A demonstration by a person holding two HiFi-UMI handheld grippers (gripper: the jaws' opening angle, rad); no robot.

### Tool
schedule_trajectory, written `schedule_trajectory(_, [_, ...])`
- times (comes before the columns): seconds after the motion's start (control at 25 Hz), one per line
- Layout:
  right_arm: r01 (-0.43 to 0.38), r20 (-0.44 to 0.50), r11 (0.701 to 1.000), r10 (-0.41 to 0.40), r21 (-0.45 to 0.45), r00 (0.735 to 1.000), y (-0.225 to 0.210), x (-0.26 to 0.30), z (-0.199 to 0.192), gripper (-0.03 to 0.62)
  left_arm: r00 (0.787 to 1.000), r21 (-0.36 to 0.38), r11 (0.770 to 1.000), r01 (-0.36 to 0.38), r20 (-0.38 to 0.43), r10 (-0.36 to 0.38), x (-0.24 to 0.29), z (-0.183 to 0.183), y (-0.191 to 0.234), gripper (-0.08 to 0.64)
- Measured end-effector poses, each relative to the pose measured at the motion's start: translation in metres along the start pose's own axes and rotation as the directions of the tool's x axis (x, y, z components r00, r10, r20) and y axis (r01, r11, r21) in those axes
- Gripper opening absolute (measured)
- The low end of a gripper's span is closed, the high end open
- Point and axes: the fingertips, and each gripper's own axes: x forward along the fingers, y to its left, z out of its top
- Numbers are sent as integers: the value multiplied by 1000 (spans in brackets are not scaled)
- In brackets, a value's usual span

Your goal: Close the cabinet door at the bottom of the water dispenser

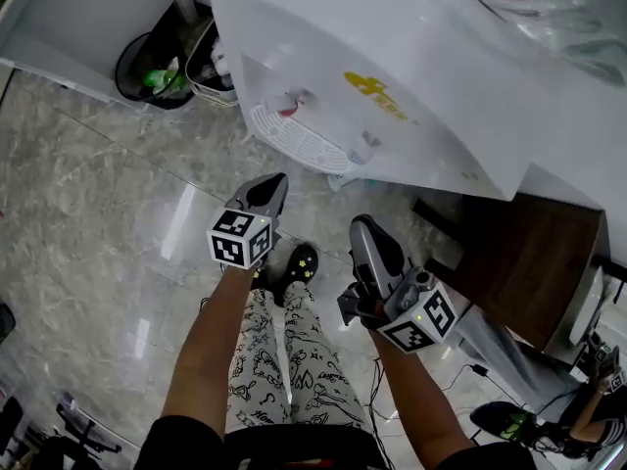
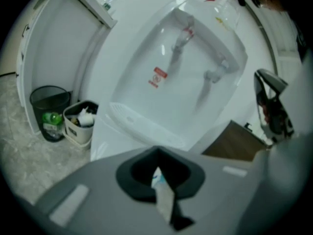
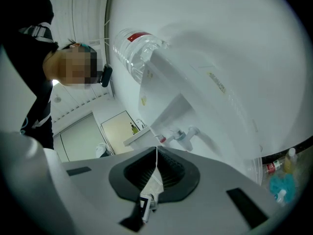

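The white water dispenser leans across the top of the head view, with its red tap, blue tap and drip tray. Its overhang hides the bottom cabinet door there. In the left gripper view the dispenser faces me, and only a plain white strip of the lower front shows under the tray; I cannot tell how the door stands. My left gripper and right gripper hover above the floor short of the dispenser, both shut on nothing. The left gripper and right gripper show jaws pressed together.
A black bin and a small white bin stand left of the dispenser. A dark wooden cabinet is at its right, with cables on the floor nearby. The water bottle tops the dispenser. My legs and a shoe are below the grippers.
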Motion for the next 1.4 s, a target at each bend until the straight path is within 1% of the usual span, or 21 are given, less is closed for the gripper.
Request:
schedule_trajectory(0.08, [-5,11,1000,5,-17,1000,11,1,5,17,1000,33,999,4,22,-5,-25,20,-8,-2])
schedule_trajectory(0.16, [0,18,1000,1,-24,1000,24,-2,14,17,999,58,998,12,30,-14,-52,39,-27,-2])
schedule_trajectory(0.32, [17,6,999,-17,-32,1000,62,-18,37,17,998,93,995,42,40,-46,-119,75,-89,-2])
schedule_trajectory(0.44, [-4,-5,999,4,-44,1000,98,-26,63,17,994,126,990,68,76,-78,-173,109,-133,-2])
schedule_trajectory(0.52, [-12,-9,998,11,-54,1000,118,-29,83,17,991,142,987,69,104,-85,-206,134,-155,0])
schedule_trajectory(0.56, [-13,-13,997,13,-72,1000,127,-29,95,17,990,159,985,65,114,-83,-221,148,-164,0])
schedule_trajectory(0.64, [-32,-28,990,28,-134,999,146,-28,117,17,987,213,975,69,125,-97,-247,180,-183,0])
schedule_trajectory(0.68, [-49,-37,986,44,-159,998,158,-31,127,17,985,239,967,84,130,-117,-260,193,-198,0])
schedule_trajectory(0.8, [-111,-28,979,108,-173,994,192,-58,159,17,969,279,951,130,166,-181,-296,223,-248,0])
schedule_trajectory(0.88, [-125,-5,977,126,-173,992,204,-71,176,17,962,293,948,127,195,-189,-311,238,-267,0])
schedule_trajectory(0.96, [-128,7,973,132,-194,991,214,-78,185,17,958,293,949,116,221,-185,-323,250,-277,0])
schedule_trajectory(1.04, [-147,10,963,153,-225,988,224,-83,192,17,952,257,958,124,242,-188,-327,260,-285,-2])
schedule_trajectory(1.08, [-158,8,959,164,-235,986,228,-86,194,17,952,241,963,122,245,-182,-327,263,-288,-2])
schedule_trajectory(1.12, [-169,5,955,175,-244,984,232,-89,195,17,955,242,964,110,243,-170,-326,265,-291,-2])
schedule_trajectory(1.2, [-191,-7,943,197,-272,980,239,-95,195,15,960,295,952,83,234,-156,-323,268,-298,0])
schedule_trajectory(1.28, [-205,-20,930,209,-306,978,244,-100,195,15,959,339,937,88,227,-172,-319,271,-307,0])
schedule_trajectory(1.36, [-203,-23,930,206,-307,978,244,-103,195,15,958,350,931,101,218,-185,-316,270,-312,0])
schedule_trajectory(1.4, [-202,-23,934,205,-295,979,244,-105,194,15,960,343,934,104,209,-184,-316,268,-313,-2])
